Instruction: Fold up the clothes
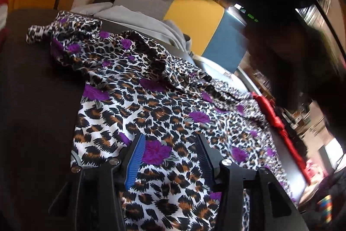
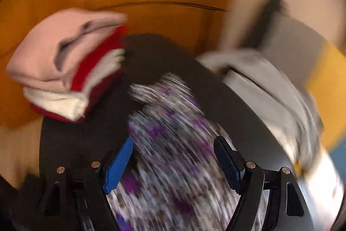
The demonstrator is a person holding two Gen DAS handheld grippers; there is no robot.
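Leopard-print garment (image 1: 138, 101) lies spread and rumpled across the dark worktop (image 1: 39, 83), its far end bunched near the back edge. My left gripper (image 1: 170, 157) hovers over the cloth with jaws wide apart, holding nothing; my right gripper (image 2: 175, 161) is likewise wide open and empty, its view smeared. Stack (image 2: 64, 70) of folded clothes sits at the worktop's far left corner. A blurred, hasty pinch risks catching two layers, dragging wrinkles into the fold.
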